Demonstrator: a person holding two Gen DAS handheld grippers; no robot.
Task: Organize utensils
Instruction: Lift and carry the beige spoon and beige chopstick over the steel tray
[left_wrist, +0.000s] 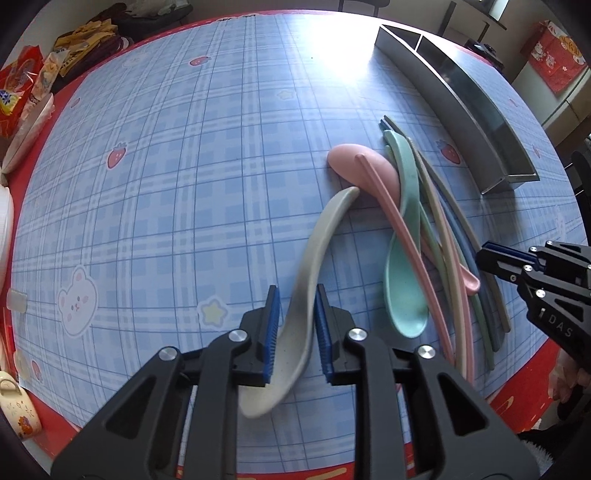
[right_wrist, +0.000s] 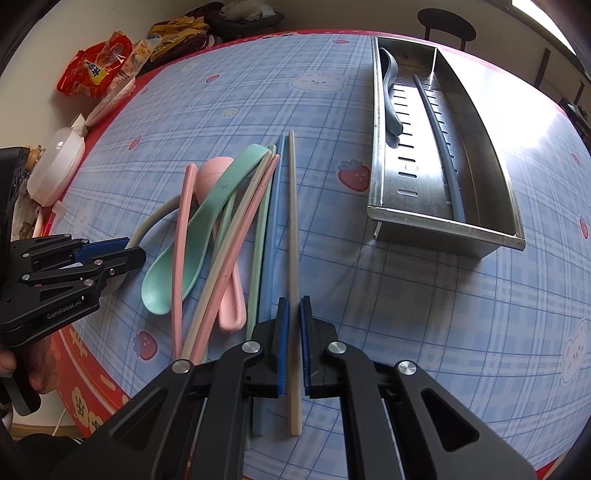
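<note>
Left gripper (left_wrist: 293, 334): fingers narrow, straddling the beige spoon (left_wrist: 314, 273); pads appear close to or touching the handle, firm grip not confirmed. Bowl of spoon below and behind the fingers, handle tip ahead, touching the pink spoon (left_wrist: 364, 171).

Right gripper (right_wrist: 294, 345): fingers narrow, set either side of the beige chopstick (right_wrist: 293, 258); contact on the pads cannot be confirmed. Chopstick runs straight ahead between the fingers, at the right edge of the pile.

Tray (right_wrist: 384, 210) ahead and right of the right fingers; already holds a grey spoon (right_wrist: 391, 96) in its left section and a dark chopstick (right_wrist: 439, 147) in the right one.

Procedure, as judged:
- Close fully before lifting; check that neither piece pivots.
- Lift the chopstick straight up to clear the blue chopstick (right_wrist: 271, 236) just left of it.
- Keep the chopstick parallel to the tray's long axis; lower beside the dark one.
- Draw the beige spoon back, off the pink spoon, before raising.
</note>
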